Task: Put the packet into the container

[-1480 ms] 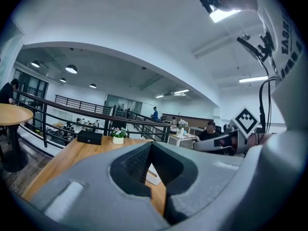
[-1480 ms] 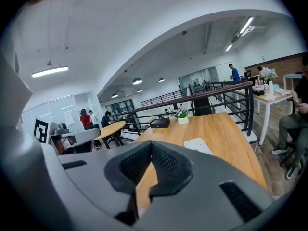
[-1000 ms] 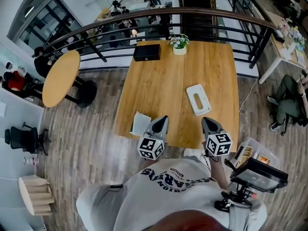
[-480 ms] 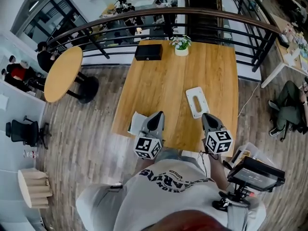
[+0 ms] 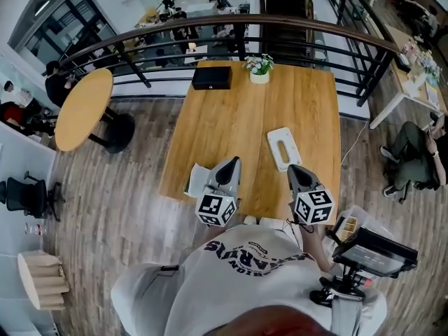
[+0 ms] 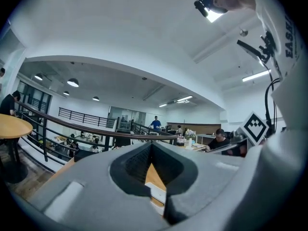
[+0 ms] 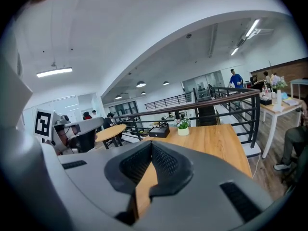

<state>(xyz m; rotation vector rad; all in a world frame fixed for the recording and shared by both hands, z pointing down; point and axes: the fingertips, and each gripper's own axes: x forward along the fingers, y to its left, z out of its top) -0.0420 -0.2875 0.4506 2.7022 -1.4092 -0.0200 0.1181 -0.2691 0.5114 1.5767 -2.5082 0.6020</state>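
A white flat packet (image 5: 284, 148) with an oval slot lies on the wooden table (image 5: 231, 124), right of its middle. A white open container (image 5: 201, 180) sits at the table's near left edge, partly hidden by my left gripper (image 5: 232, 162). That gripper hovers just right of the container, shut and empty; in the left gripper view its jaws (image 6: 151, 146) meet at the tips. My right gripper (image 5: 292, 168) hangs just short of the packet's near end, also shut with nothing in it. In the right gripper view its jaws (image 7: 151, 144) are closed over the table top.
A black box (image 5: 212, 77) and a small flower pot (image 5: 259, 65) stand at the table's far edge, before a dark railing (image 5: 294, 26). A round side table (image 5: 84, 107) is at the left. A clear bin (image 5: 353, 224) and a screen rig (image 5: 374, 252) sit at my right.
Both grippers have lifted a little above the table's near edge. Their jaws have stayed shut, and the packet and container have not moved.
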